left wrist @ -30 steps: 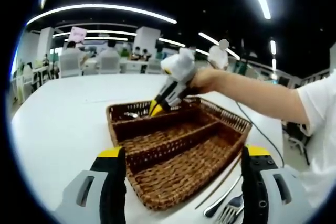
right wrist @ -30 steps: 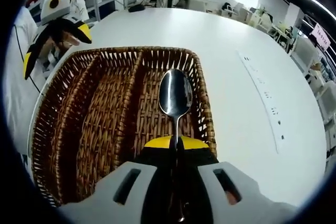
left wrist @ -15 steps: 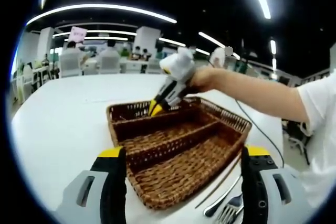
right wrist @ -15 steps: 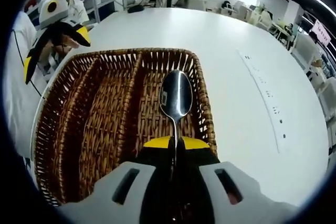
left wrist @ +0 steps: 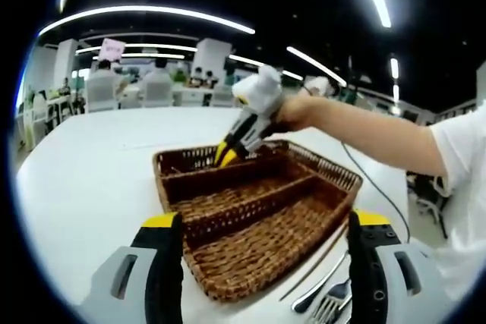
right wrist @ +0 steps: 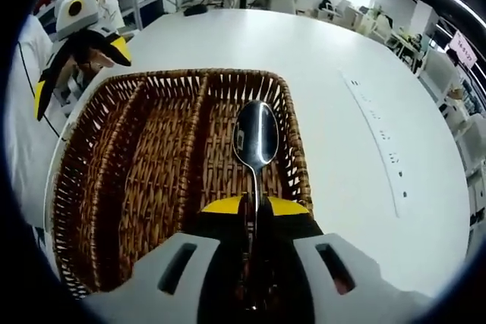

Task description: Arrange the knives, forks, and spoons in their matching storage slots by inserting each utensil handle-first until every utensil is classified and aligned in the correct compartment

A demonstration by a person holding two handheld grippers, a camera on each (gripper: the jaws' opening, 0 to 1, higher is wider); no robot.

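- In the left gripper view, the left tongs (left wrist: pixel 258 267) are spread wide and hold nothing. They hang low over the white worktop (left wrist: pixel 83 165), near one end of the basket (left wrist: pixel 258 210).
- The basket is brown and woven, with three long slots side by side.
- A fork (left wrist: pixel 332 305) and another shiny handle lie on the worktop just beside the basket, between the left tongs' two arms. They are not sorted yet.
- The right tongs (left wrist: pixel 226 155) come in from the right side, held by a hand (left wrist: pixel 298 114), and their tips point down over the far slot.

- In the right gripper view, the right tongs (right wrist: pixel 254 204) are pinched tight on the handle of a spoon (right wrist: pixel 255 136). The bowl of the spoon sticks out in front, over the right-hand slot of the basket.
- I cannot tell if the spoon touches the basket floor yet.
- The left tongs show at the upper left, well apart from the spoon.

- I think the step now is laying the spoon into that slot.
- To do it well, keep the spoon straight along the slot and not across the wall between slots.
- Bring it down slowly until it lies flat, then let go gently so it does not bounce.
- The task asks for the handle to go in first, so check which way the spoon points.
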